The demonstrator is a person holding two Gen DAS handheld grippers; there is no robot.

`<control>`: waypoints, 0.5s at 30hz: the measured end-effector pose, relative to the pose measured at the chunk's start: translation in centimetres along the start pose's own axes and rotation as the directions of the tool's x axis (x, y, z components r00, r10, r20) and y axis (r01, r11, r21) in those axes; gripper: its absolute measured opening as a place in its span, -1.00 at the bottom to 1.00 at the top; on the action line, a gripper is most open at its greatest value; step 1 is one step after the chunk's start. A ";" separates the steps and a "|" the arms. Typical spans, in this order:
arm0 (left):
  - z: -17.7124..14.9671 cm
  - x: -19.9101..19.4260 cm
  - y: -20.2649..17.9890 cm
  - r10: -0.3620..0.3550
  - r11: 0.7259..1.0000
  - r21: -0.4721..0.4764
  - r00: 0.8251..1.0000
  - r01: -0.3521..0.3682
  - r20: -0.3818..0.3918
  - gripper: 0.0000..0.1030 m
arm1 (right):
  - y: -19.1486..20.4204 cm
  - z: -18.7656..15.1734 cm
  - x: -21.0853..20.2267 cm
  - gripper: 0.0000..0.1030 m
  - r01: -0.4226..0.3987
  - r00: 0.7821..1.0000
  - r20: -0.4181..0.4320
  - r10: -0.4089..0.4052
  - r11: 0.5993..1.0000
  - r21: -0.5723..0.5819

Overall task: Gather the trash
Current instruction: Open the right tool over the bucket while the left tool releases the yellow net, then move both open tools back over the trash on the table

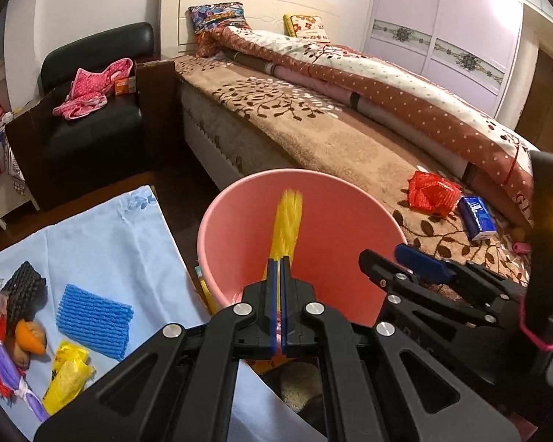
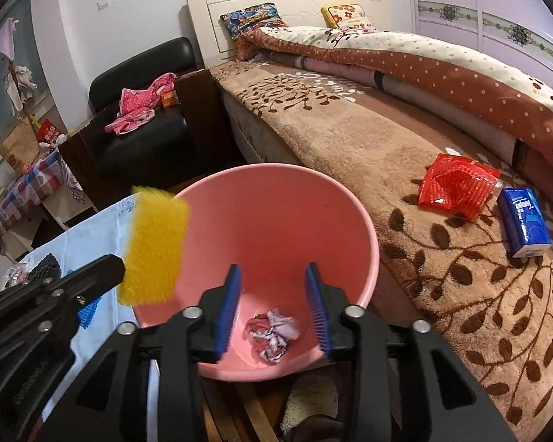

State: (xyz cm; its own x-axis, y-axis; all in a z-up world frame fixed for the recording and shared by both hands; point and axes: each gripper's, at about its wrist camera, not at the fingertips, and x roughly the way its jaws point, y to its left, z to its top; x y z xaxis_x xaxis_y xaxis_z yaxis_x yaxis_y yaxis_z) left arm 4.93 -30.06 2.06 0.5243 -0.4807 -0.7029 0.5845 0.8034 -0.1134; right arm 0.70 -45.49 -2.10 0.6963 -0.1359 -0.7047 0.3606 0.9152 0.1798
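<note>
One piece of yellow foam netting (image 2: 155, 246) is clamped between the closed fingers of the left gripper (image 1: 280, 261), held over the near-left rim of the pink basin (image 2: 365, 228), which stands between the table and the bed; in the left wrist view the netting (image 1: 287, 221) shows edge-on, sticking straight out past the fingertips above the basin's mouth (image 1: 350, 228). A crumpled white and pink scrap (image 2: 274, 333) lies at the bottom of the basin. The right gripper (image 2: 272, 309) hovers over the near side of the basin with its blue pads apart and nothing between them, the scrap showing below through the gap; in the left wrist view it (image 1: 390, 258) comes in from the right. On the light blue cloth (image 1: 103, 228) covering the table to the left lie more bits: a blue foam net (image 1: 94, 318), a black foam net (image 1: 24, 291), a yellow plastic bag (image 1: 68, 374), a purple strip (image 1: 9, 372) and a piece of orange peel (image 1: 29, 337). On the brown leaf-patterned bed cover (image 2: 350, 140) to the right rest a red plastic wrapper (image 2: 457, 188) and, just beside it, a blue tissue pack (image 2: 525, 221). Farther back, a black armchair (image 2: 143, 136) carries a pink dotted garment (image 2: 140, 108)
</note>
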 end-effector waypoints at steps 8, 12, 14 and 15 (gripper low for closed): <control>-0.2 -0.9 -0.3 0.015 0.999 -0.033 1.000 -0.015 0.001 -0.37 | -0.4 -0.3 -1.7 0.04 -0.020 1.000 0.018 0.021 1.000 -0.018; -0.5 -1.6 -0.2 0.034 0.998 -0.051 0.999 -0.034 0.006 -0.35 | -0.5 -0.5 -2.8 0.14 -0.040 0.999 0.036 0.041 0.998 -0.038; -0.7 -2.1 -0.2 0.054 0.997 -0.054 0.998 -0.053 0.011 -0.35 | -0.4 -0.6 -3.3 0.16 -0.043 0.998 0.046 0.045 0.998 -0.051; -0.8 -2.4 -0.1 0.065 0.996 -0.055 0.998 -0.064 0.012 -0.35 | -0.3 -0.8 -3.7 0.19 -0.047 0.997 0.053 0.050 0.997 -0.058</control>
State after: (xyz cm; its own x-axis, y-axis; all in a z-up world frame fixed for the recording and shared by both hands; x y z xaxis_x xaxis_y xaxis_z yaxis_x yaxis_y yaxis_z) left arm 3.12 -28.70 3.13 0.5681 -0.4318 -0.7005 0.5148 0.8506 -0.1069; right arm -2.48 -44.91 -0.07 0.7451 -0.1101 -0.6578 0.2909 0.9411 0.1721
